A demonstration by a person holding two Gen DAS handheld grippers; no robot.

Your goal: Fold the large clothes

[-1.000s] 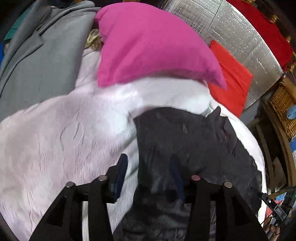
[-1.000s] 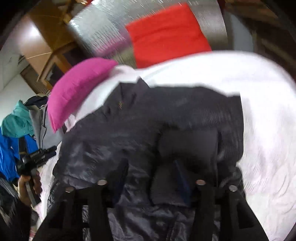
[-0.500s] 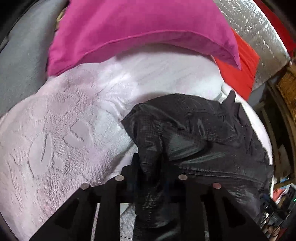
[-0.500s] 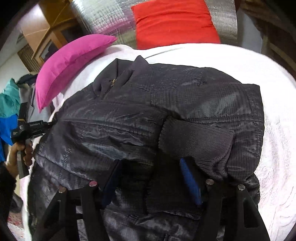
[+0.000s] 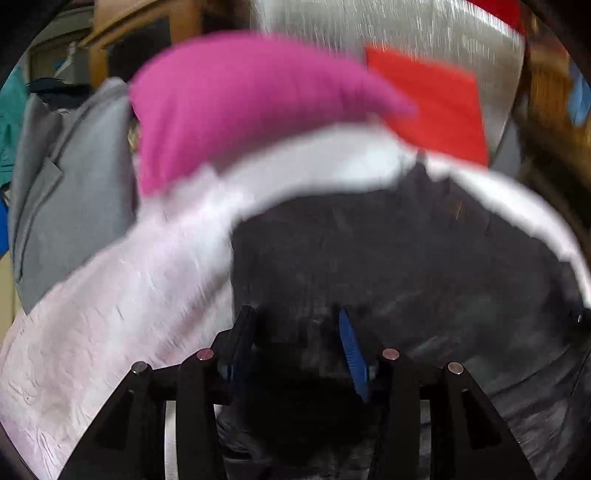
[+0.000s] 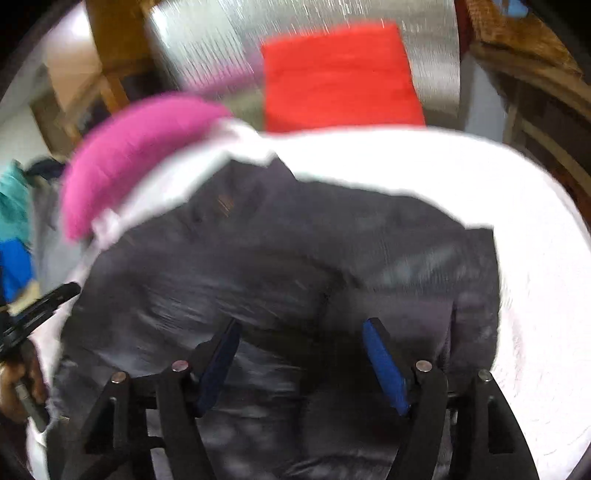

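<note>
A black quilted jacket (image 5: 399,258) lies on a white bedspread (image 5: 122,317), partly folded, collar toward the pillows. It also fills the middle of the right wrist view (image 6: 280,266). My left gripper (image 5: 295,325) is open over the jacket's left edge, with nothing between its blue pads. My right gripper (image 6: 301,332) is open over the jacket's near part, with a folded sleeve cuff (image 6: 391,310) just ahead of it. The left gripper also shows at the left edge of the right wrist view (image 6: 40,314). Both views are motion-blurred.
A pink pillow (image 5: 236,107) and a red pillow (image 5: 432,107) lie at the head of the bed against a silver foil panel (image 5: 388,33). A grey suit jacket (image 5: 70,192) lies at the left. Wooden furniture (image 6: 535,74) stands at the right.
My left gripper was shut on the jacket's edge half a second ago; it has let go and pulled back. My right gripper has opened wider and drawn back. The jacket's left side now lies flatter.
</note>
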